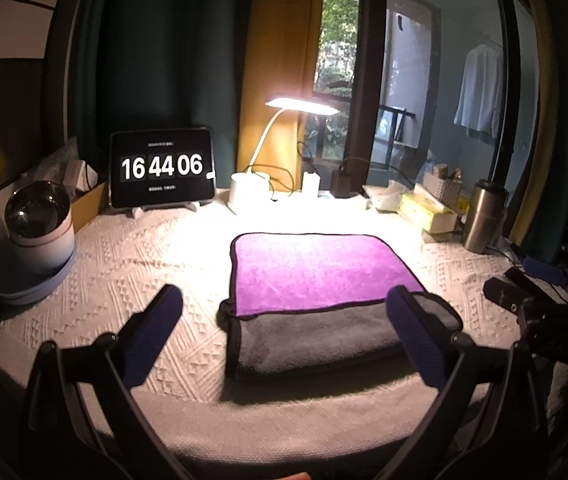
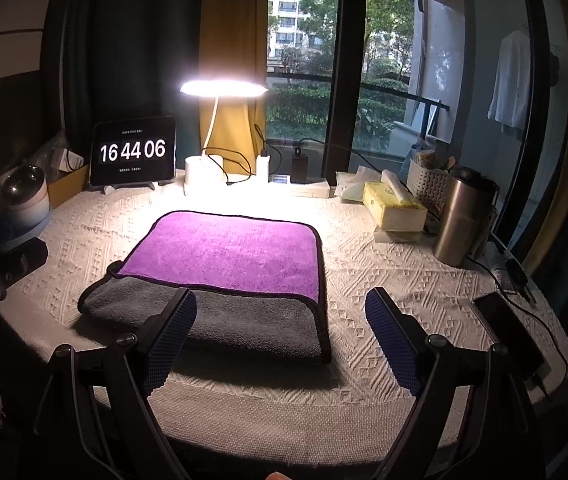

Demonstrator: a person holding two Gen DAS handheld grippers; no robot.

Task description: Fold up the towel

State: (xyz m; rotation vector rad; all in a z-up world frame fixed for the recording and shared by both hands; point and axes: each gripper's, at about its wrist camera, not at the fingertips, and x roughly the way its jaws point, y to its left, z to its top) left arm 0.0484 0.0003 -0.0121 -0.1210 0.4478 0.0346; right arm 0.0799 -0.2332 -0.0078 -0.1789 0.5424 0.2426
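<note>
A towel [image 1: 316, 276] lies folded on the table, its purple side up and a grey band along the near edge; it also shows in the right wrist view [image 2: 224, 256]. My left gripper [image 1: 284, 304] is open and empty, held above the near edge of the towel. My right gripper [image 2: 280, 304] is open and empty, held near the towel's near right corner. The right gripper's body shows at the right edge of the left wrist view [image 1: 532, 304].
The table has a white textured cloth [image 2: 364, 272]. At the back stand a tablet clock [image 2: 134, 152], a lit desk lamp [image 2: 220, 88], a tissue box [image 2: 392, 204] and a steel tumbler [image 2: 460, 216]. A bowl [image 1: 36, 216] sits left; a phone [image 2: 512, 332] lies right.
</note>
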